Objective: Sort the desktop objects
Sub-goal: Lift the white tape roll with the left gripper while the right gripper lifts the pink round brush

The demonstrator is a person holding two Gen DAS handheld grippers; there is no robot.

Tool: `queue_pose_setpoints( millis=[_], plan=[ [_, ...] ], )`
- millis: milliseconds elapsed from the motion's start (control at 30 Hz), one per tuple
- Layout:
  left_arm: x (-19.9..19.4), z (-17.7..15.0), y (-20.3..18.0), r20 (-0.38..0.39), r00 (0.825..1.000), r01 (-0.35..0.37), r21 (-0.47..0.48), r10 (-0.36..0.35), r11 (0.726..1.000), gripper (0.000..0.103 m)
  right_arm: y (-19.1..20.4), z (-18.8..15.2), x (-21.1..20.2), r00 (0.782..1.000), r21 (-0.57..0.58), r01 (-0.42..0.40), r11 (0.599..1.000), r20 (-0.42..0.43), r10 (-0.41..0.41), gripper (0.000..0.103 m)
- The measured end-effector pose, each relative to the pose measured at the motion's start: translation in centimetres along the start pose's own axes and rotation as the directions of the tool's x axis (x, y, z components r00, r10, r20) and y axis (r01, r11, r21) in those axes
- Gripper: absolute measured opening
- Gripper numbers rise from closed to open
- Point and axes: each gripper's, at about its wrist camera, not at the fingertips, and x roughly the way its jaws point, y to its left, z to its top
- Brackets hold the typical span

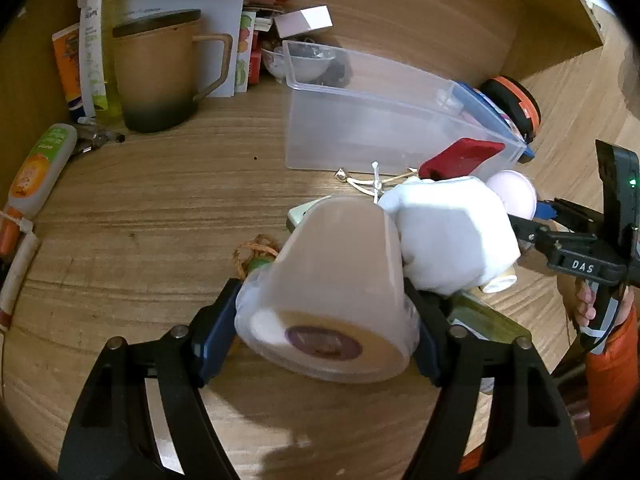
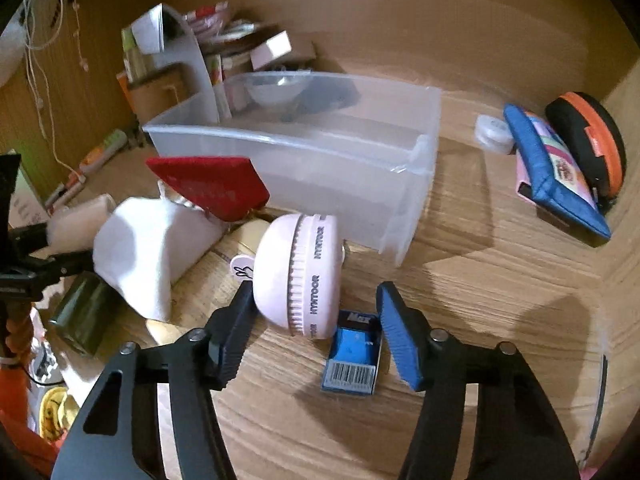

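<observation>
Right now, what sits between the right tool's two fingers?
In the right wrist view, a small blue box lies on the desk between the right tool's fingers; the pink round case leans by the left finger.

We see a wood-grain desk surface (image 1: 140,220) enclosed by matching wood-panel walls (image 2: 460,20), lit warmly from above.

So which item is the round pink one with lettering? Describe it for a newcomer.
Find the clear plastic bin on the wooden desk. Just in front of its near wall stands a pale pink disc on edge, beside a small blue box. Only it has a ribbed rim and printed lettering.
</observation>
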Motion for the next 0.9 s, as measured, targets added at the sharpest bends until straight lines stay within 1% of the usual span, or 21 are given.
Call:
queue_pose_setpoints(
  millis=[167, 200, 233, 333, 400, 567, 667, 733, 900],
  plan=[
    [0.6, 0.9, -0.1, -0.006, 1.000, 0.003, -0.006, -0.003, 1.000, 0.072, 0.1, 0.6, 0.6, 1.000, -0.024, -0.004, 1.000, -0.009, 0.004, 0.055],
    [0.6, 0.9, -0.1, -0.001, 1.000, -0.004, -0.005, 0.004, 1.000, 0.072, 0.0, 0.7, 0.7, 1.000, -0.020, -0.015, 1.000, -0.010, 0.015, 0.052],
    [0.7, 0.9, -0.2, 0.002, 1.000, -0.008, -0.007, 0.008, 1.000, 0.072, -0.2, 0.7, 0.8, 0.999, -0.013, -0.031, 0.999, -0.014, 0.031, 0.045],
    [0.6, 0.9, -0.4, 0.008, 0.999, -0.034, 0.000, 0.034, 0.999, 0.071, -0.3, 0.6, 1.0, 1.000, 0.001, -0.028, 1.000, -0.003, 0.028, 0.042],
    [0.1, 0.9, -0.2, 0.024, 0.999, -0.042, -0.015, 0.042, 0.999, 0.070, -0.4, 0.6, 0.7, 1.000, 0.016, -0.029, 0.999, 0.009, 0.029, 0.040],
    [-1.0, 0.9, 1.0, 0.040, 0.999, -0.018, -0.075, 0.021, 0.997, 0.069, -0.6, 0.5, -0.4, 0.998, 0.032, -0.033, 0.999, 0.047, 0.032, 0.039],
    [-1.0, 0.8, 1.5, 0.026, 1.000, -0.014, -0.101, 0.017, 0.995, 0.069, -1.0, 0.7, -1.3, 0.996, 0.053, -0.043, 0.998, 0.076, 0.039, 0.039],
    [-1.3, 0.6, 1.5, 0.030, 0.999, -0.009, -0.113, 0.013, 0.994, 0.069, -1.3, 0.8, -1.9, 0.994, 0.071, -0.062, 0.996, 0.094, 0.055, 0.039],
    [-2.8, 0.7, 1.0, 0.071, 0.997, -0.001, -0.114, 0.009, 0.994, 0.069, -1.7, 0.8, -3.1, 0.989, 0.092, -0.086, 0.992, 0.128, 0.074, 0.039]
  ],
)
